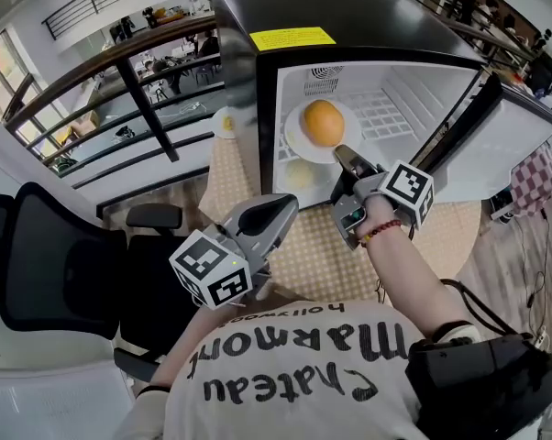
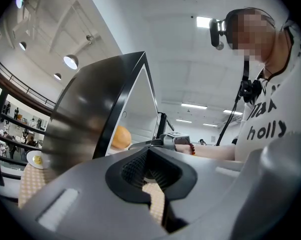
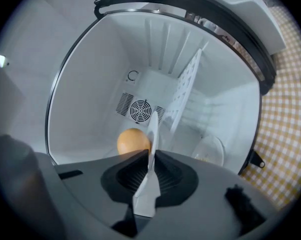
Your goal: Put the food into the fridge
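While right hand-held gripper [image 1: 343, 152] pinched near rim of white plate [image 1: 292, 141], plate was inside open fridge [image 1: 349, 26], upper part, with orange [image 1: 323, 123] on it. Plate looked stiff, brittle, slick at rim. Orange could roll, so load needed level carry, grip on rim only. Both round, no long axis; plate faced up, gripped edge toward person. Left hand-held gripper [image 1: 285, 207] was clenched, empty, over counter [image 1: 313, 255].

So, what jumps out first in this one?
The orange on a white plate, which the right gripper holds by its rim at the mouth of the open fridge. A second plate already lies lower inside, and the left gripper hangs empty in front, over the checked tablecloth.
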`<state>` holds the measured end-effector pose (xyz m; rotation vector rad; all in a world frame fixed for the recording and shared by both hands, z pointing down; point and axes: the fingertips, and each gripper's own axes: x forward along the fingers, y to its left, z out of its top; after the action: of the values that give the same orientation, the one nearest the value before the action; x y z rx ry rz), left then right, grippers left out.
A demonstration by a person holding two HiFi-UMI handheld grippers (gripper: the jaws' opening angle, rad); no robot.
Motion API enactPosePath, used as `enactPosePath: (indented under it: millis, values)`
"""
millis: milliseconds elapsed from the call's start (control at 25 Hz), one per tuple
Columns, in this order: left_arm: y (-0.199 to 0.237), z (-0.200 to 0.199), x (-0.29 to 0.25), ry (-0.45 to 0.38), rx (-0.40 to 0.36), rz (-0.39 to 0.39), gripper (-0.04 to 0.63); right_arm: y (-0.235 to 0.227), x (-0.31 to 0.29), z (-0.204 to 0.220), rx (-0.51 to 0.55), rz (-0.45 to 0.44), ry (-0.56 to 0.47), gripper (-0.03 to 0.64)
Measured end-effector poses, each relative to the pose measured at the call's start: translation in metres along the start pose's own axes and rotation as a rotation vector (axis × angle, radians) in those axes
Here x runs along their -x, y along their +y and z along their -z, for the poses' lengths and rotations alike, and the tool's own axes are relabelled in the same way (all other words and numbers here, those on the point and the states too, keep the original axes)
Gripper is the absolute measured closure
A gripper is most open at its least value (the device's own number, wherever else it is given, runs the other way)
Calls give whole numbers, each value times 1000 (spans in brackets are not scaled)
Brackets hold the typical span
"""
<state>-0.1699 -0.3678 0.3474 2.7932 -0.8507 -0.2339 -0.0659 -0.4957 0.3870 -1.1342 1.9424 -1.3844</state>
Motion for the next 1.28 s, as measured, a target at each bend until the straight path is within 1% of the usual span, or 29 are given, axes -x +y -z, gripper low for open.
enactPosePath:
  millis: [200, 360, 760, 1000, 1120, 1280]
  values:
    - [0, -3, 3, -5, 1, 10, 591, -1, -5, -2, 83, 47, 3, 582]
    - [1, -5, 4, -9, -4, 12, 591, -2, -7, -3, 167, 77, 14, 546]
    - [3, -7, 4, -12, -2, 15, 591, 0, -14, -6, 338, 127, 44, 538]
    - [1, -8, 2, -18, -10, 22, 591, 4, -15, -6, 472, 155, 58, 529]
    - [2, -8, 1, -21, -1, 18, 591, 6, -15, -6, 516, 164, 62, 523]
    - [1, -8, 0, -24, -1, 21, 591, 6, -13, -8, 585, 194, 56, 492]
